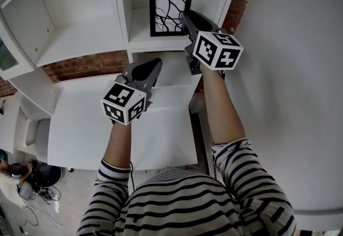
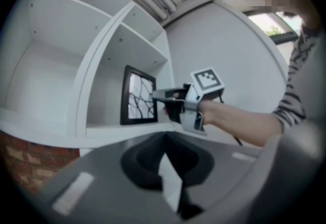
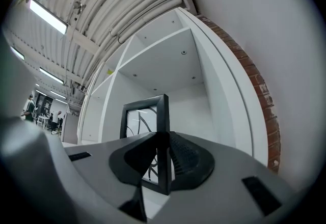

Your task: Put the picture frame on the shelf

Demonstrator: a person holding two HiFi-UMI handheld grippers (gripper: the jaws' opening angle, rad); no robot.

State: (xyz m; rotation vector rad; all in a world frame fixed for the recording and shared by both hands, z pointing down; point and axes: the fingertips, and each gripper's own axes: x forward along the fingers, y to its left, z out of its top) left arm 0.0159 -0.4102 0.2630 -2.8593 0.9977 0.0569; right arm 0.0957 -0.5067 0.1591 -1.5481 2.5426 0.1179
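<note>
the frame (image 1: pixel 170 12) stands upright in the right compartment of the white shelf (image 1: pixel 86 36), its lower edge at the board, the black branching print facing out; the right gripper (image 1: pixel 185 16) is clamped on the frame's right edge, both pads pressed against the black moulding; the left gripper (image 1: pixel 156 63) hovers nearer and lower, left of the right one, jaws closed together with nothing between them, just in front of the shelf's lower board; brick wall (image 1: pixel 86 66) shows below the left compartment
</note>
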